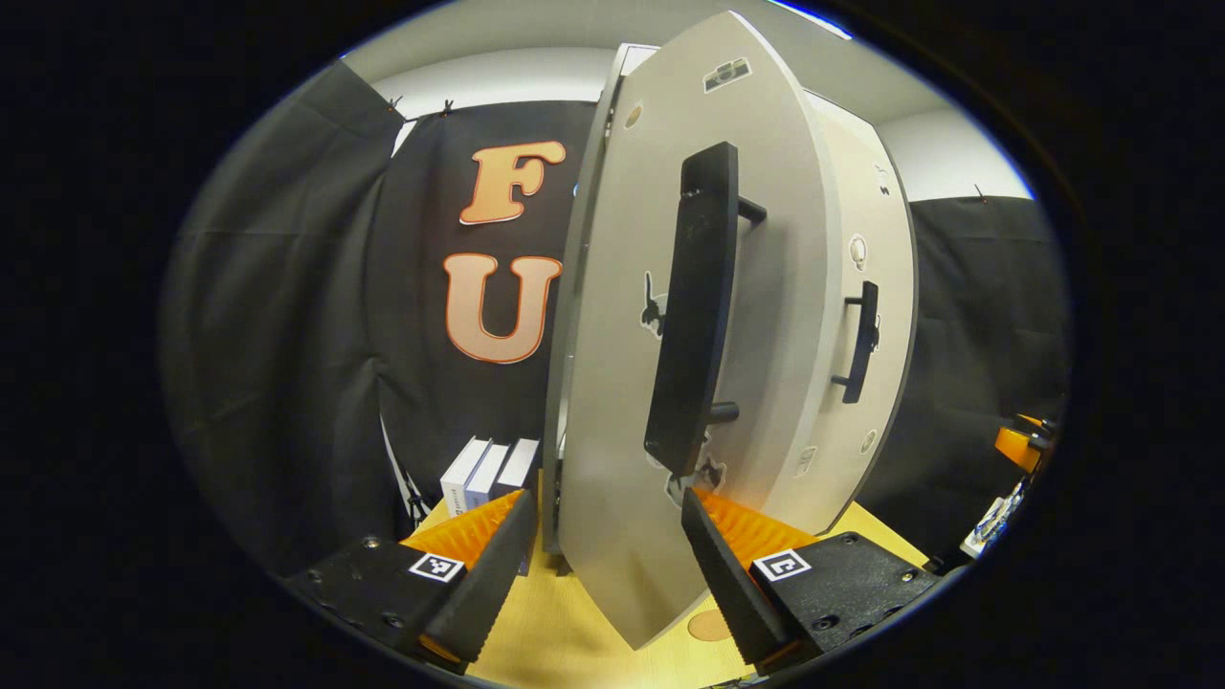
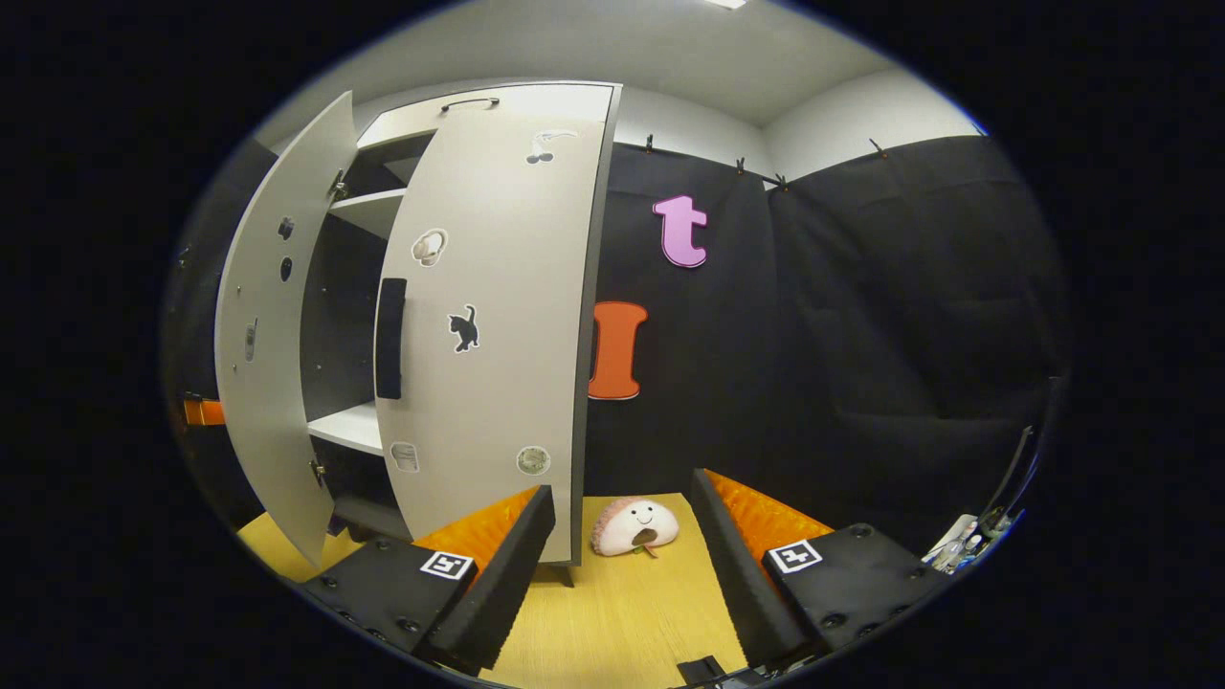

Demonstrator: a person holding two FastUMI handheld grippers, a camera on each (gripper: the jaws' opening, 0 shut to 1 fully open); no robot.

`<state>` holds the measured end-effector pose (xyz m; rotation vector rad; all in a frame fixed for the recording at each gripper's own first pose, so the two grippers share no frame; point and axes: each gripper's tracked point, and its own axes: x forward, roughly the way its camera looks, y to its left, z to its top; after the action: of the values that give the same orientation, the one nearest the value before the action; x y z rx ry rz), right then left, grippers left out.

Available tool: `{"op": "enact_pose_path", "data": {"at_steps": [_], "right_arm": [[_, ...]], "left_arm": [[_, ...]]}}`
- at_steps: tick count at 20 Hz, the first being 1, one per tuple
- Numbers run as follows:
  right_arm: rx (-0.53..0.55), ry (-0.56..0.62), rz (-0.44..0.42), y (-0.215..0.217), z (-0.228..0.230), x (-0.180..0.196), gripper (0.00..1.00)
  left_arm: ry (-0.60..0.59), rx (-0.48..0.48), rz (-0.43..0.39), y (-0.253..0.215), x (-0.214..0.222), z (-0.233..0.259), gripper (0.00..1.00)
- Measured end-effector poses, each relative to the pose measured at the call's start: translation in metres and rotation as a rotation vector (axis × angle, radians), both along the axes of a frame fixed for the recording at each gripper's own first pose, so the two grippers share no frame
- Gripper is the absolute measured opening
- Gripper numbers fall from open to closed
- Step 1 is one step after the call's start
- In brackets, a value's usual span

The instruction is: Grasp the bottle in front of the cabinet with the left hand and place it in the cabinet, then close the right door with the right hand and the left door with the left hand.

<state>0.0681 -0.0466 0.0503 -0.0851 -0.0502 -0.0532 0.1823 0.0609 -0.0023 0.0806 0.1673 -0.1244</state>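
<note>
Left gripper (image 1: 608, 560) wide open, empty, straddling the left door (image 1: 612, 383) edge below its handle (image 1: 694, 306); push steadily on the panel until shut, right gripper (image 2: 622, 565) open, idle.

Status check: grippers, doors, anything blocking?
Both hand-held grippers open, empty: left, right. Right door closed, left door ajar. Nothing blocking.

A staged recording booth, not a lived-in room: black cloth (image 2: 861, 316) is clipped up as walls beneath a plain white ceiling. On a light wooden desk (image 2: 622, 612) stands a small grey cabinet (image 2: 498, 316) decorated with stickers, with a plush toy (image 2: 634, 526) to its right and boxes (image 1: 488, 471) to its left.
</note>
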Motion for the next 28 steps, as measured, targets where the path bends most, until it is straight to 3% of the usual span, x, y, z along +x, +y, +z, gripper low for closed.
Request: {"op": "enact_pose_path", "data": {"at_steps": [9, 17, 28], "right_arm": [[0.005, -0.014, -0.051, -0.044, 0.006, -0.018, 0.96], [0.019, -0.015, -0.099, -0.084, 0.006, -0.021, 0.96], [0.034, -0.003, -0.135, -0.112, 0.0, -0.015, 0.96]], "left_arm": [[0.011, -0.023, -0.053, -0.045, 0.026, -0.014, 0.95], [0.034, -0.027, -0.078, -0.088, 0.084, -0.034, 0.92], [0.012, 0.001, -0.077, -0.101, 0.109, -0.037, 0.95]]}}
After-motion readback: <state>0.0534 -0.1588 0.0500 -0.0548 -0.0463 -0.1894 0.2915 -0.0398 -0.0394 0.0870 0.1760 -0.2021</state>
